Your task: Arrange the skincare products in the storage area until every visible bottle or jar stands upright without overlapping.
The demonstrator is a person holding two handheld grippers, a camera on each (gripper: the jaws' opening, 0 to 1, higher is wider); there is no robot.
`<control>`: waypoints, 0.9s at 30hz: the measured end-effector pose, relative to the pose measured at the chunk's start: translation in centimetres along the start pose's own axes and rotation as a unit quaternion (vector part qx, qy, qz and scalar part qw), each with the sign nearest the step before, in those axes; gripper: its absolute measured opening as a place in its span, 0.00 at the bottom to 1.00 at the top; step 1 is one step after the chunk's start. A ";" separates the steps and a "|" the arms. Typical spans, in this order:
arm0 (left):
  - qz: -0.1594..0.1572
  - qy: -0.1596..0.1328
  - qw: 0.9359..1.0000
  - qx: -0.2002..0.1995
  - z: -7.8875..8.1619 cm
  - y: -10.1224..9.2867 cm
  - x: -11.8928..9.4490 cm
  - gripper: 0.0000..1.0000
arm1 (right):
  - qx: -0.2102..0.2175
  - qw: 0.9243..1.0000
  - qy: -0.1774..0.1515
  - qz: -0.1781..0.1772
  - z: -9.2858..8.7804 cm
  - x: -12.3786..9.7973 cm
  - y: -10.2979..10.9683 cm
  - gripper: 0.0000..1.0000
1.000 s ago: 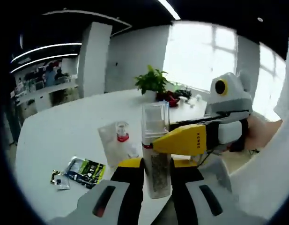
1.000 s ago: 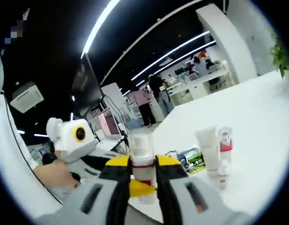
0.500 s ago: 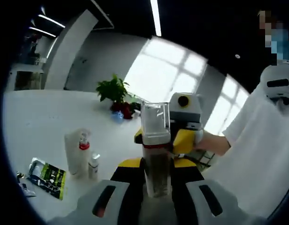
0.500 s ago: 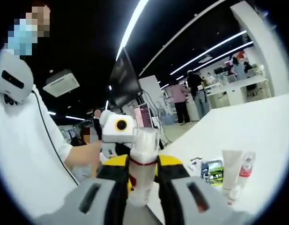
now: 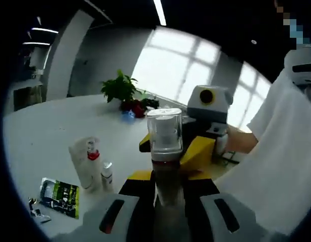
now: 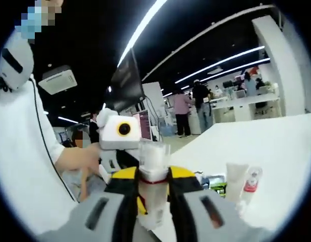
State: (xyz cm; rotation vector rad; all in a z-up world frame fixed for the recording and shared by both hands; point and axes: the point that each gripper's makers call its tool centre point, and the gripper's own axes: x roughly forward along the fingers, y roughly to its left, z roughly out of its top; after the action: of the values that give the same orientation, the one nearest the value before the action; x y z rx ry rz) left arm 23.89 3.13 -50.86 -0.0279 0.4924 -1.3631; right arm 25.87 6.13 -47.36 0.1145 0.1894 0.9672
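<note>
Your left tongs [image 5: 168,189] and your right tongs [image 6: 154,194] both clamp the same clear-capped bottle [image 5: 165,151], lifted above the white bench [image 5: 44,131]. In the left gripper view the bottle stands upright between the yellow-and-black jaws, its clear square cap topmost and a red band under the cap, with the right tongs' yellow jaws pressed against it from the far side. In the right gripper view the bottle [image 6: 152,186] again sits between that view's jaws.

On the bench, down and left of the held bottle in the left gripper view, a white tube [image 5: 80,161] stands with a red-collared spray bottle [image 5: 93,156] just beside it and a small white bottle [image 5: 107,174] next to them. Farther left of the bottle lies a flat green-and-black sachet [image 5: 59,194]. Beyond the bottle, at the bench's far side, sits a potted plant [image 5: 119,89].
</note>
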 end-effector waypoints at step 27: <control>0.115 0.082 0.985 0.103 -5.5 2.9 3.7 0.19 | -0.118 0.987 0.106 -0.013 -6.4 -0.6 -1.9 0.22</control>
State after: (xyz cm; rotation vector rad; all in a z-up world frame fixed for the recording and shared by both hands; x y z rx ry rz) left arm 25.09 1.79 -57.84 0.3041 0.4732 -1.1882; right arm 25.70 4.63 -53.88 -0.2082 0.2689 0.9692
